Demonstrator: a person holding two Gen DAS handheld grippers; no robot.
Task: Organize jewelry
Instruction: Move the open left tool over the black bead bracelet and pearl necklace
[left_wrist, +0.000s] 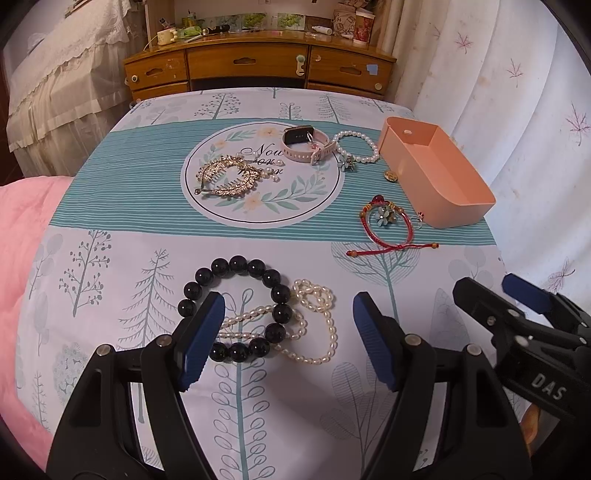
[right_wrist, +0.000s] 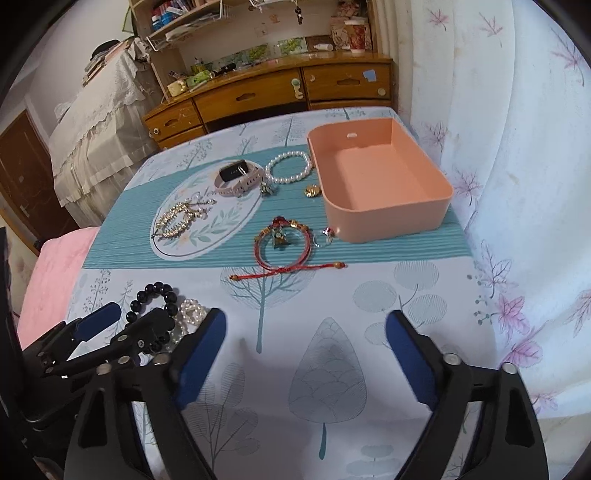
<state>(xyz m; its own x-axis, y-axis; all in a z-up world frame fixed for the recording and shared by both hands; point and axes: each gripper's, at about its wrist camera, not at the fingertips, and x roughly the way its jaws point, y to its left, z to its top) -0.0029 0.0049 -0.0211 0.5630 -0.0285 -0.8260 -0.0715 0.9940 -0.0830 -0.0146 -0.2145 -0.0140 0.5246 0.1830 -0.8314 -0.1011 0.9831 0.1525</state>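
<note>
Jewelry lies spread over a tree-print cloth (left_wrist: 110, 295). A black bead bracelet (left_wrist: 236, 310) and a rice-pearl necklace (left_wrist: 317, 325) lie tangled just beyond my left gripper (left_wrist: 288, 332), which is open and holds nothing. My right gripper (right_wrist: 306, 354) is open over bare cloth, nothing between its fingers. Farther off lie a red cord bracelet (right_wrist: 284, 247), a round-pearl bracelet (right_wrist: 290, 168), a pink watch (right_wrist: 240, 179), a gold hair comb (left_wrist: 229, 177), a small gold brooch (right_wrist: 313, 192) and a ring (right_wrist: 324, 236). The peach box (right_wrist: 384, 210) stands empty at the right.
A wooden dresser (left_wrist: 258, 66) with clutter on top stands beyond the table's far edge. A white floral curtain (right_wrist: 517, 184) hangs along the right. Pink bedding (left_wrist: 26, 229) lies at the left. Each gripper shows in the other's view, side by side.
</note>
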